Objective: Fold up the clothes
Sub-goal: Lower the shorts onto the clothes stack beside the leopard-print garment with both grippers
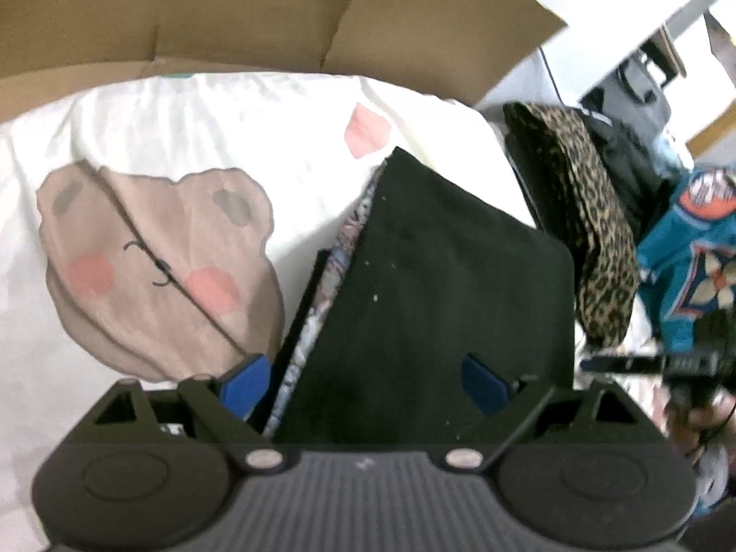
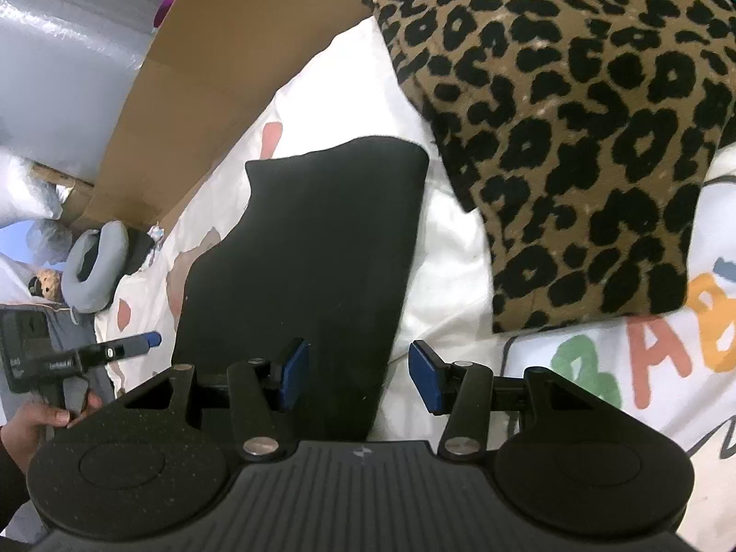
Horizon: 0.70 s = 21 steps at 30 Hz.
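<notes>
A folded black garment (image 1: 432,267) lies on a white bear-print sheet (image 1: 184,147), with a patterned layer (image 1: 322,294) showing under its left edge. My left gripper (image 1: 363,384) is open, its blue pads (image 1: 244,386) standing wide on either side of the garment's near end. In the right wrist view the same black garment (image 2: 313,253) stretches away from my open right gripper (image 2: 359,377), whose left pad hangs over the cloth's near right edge. A folded leopard-print garment (image 2: 575,138) lies just right of the black one. A hand (image 2: 37,418) holds the left gripper (image 2: 129,345) at the far left.
Brown cardboard (image 1: 276,9) stands along the far side of the sheet. A teal jersey (image 1: 681,267) and a dark bag (image 1: 644,92) sit beyond the leopard garment (image 1: 593,230). A grey neck pillow (image 2: 92,271) and a small plush toy (image 2: 46,283) lie off the sheet's left edge.
</notes>
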{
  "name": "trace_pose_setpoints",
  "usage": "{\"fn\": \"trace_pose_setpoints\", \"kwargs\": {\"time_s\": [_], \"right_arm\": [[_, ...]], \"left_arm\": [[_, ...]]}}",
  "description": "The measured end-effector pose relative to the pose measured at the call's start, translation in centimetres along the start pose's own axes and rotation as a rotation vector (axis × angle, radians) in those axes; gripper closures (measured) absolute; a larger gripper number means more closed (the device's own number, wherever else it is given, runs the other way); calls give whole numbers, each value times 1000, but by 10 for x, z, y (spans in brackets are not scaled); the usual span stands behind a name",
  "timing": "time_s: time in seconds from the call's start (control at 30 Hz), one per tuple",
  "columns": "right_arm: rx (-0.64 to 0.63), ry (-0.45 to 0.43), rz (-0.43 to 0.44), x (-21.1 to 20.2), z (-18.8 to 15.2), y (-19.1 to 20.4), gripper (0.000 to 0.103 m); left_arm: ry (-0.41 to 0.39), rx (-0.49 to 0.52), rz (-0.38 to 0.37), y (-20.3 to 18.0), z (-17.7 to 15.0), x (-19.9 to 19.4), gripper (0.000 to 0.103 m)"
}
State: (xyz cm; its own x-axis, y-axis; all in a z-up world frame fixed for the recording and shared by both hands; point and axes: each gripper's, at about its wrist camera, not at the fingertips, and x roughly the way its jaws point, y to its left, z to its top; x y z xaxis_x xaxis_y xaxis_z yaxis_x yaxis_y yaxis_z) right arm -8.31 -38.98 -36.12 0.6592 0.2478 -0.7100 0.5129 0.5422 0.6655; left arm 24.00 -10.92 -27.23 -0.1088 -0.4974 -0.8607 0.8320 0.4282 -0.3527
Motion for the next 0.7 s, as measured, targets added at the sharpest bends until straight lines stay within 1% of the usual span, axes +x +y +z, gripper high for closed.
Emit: {"fn": "trace_pose_setpoints", "kwargs": {"time_s": [0.13,0.33,0.4,0.43,0.47,0.5,0.57,0.6,0.63,0.7], "right_arm": [[15,20,-14,7,-6,-4,48],[69,2,16,11,-9,-13,48],[83,-2,27,12,-11,-14,47],[89,-4,33,13,-11,-14,48],[89,-2,36,15,-12,-12,48],[87,0,40,17,-12,-11,48],[84,4,47,22,-13,-7,48],[83,6,51,24,-14,-5,48],[81,8,53,25,-14,-4,48],[78,12,56,28,-15,-2,48]], "left_arm": [[-14,-10,-15,8,3,7,10],[-25,-34,-43,16,9,17,10],[-34,-27,-54,17,8,18,11],[-36,-25,-57,18,8,19,14],[-38,-23,-59,19,7,20,20],[-32,-26,-64,20,6,22,22],[-20,-9,-53,19,3,26,36],[-15,1,-47,19,1,28,40],[-9,11,-40,19,0,30,48],[-12,4,-41,22,-4,29,51]]}}
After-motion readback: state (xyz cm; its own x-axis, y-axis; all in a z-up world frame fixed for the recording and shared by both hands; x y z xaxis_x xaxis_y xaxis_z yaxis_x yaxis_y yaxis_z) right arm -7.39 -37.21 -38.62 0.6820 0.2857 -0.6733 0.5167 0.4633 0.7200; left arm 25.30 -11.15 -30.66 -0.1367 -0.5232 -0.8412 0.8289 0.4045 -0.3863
